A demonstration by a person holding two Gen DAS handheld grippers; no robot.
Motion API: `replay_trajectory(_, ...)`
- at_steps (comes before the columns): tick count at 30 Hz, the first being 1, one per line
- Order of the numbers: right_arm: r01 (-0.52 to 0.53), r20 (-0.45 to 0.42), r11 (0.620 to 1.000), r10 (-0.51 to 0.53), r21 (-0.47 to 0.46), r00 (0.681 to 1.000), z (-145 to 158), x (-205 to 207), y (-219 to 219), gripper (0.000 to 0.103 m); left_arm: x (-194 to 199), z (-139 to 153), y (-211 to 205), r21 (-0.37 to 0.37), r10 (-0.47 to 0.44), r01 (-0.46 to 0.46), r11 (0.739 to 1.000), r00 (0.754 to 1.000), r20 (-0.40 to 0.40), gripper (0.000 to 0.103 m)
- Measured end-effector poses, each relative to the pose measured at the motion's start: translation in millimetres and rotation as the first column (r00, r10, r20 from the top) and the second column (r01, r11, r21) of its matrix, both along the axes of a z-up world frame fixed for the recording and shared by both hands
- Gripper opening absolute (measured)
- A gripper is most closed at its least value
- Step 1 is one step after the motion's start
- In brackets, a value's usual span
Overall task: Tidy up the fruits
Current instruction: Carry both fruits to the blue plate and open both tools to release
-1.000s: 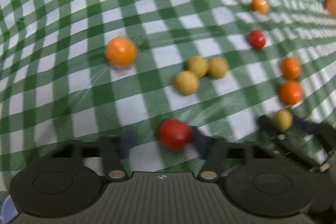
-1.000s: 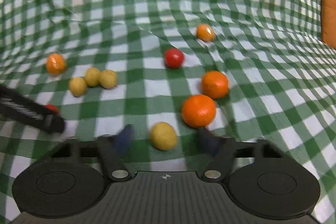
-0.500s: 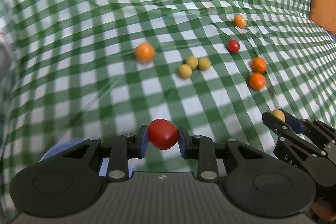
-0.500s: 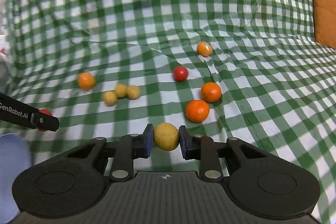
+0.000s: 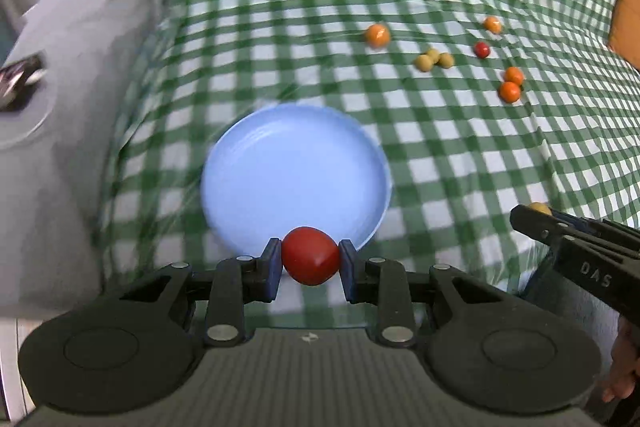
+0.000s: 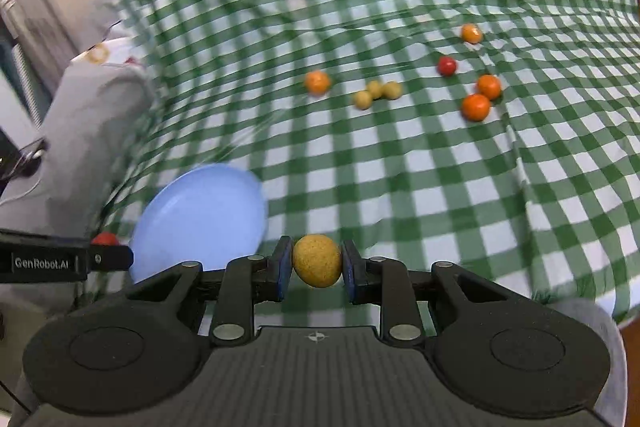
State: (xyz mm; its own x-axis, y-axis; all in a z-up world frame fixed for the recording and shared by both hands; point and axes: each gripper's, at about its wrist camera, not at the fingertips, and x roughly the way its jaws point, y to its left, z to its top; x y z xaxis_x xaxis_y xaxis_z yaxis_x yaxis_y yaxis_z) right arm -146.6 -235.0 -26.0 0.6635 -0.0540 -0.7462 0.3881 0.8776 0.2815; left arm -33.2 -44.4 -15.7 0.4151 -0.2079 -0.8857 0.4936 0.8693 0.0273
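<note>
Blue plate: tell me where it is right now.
In the left wrist view the blue plate lies mid-frame on the checked cloth, just beyond the red fruit in the left gripper.

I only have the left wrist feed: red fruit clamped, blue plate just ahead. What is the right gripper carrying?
Observer: The right gripper is shut on a yellow fruit, pads on both its sides.
Operator: Does its camera see the plate?
Observer: Yes, the blue plate lies to its lower left, nothing on the part in view.
Operator: Does my gripper show there?
Observer: The left gripper enters at the left edge, the red fruit peeking above it, beside the plate's rim.
</note>
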Motion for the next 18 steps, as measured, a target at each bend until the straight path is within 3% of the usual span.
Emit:
replay_trajectory(7,-0.063,0.018,0.998,0.063,0.019,0.998,19,-13,48,0.027,-26,14,48,-0.028,0.053,-0.053,0.998,0.998,0.031,0.033)
replay_trajectory(18,-0.158,0.007,0.987,0.158,-0.029,0.987,33,-11,89,0.027,-39,26,83,-0.064,0.102,-0.098,0.993,0.993,0.059,0.033)
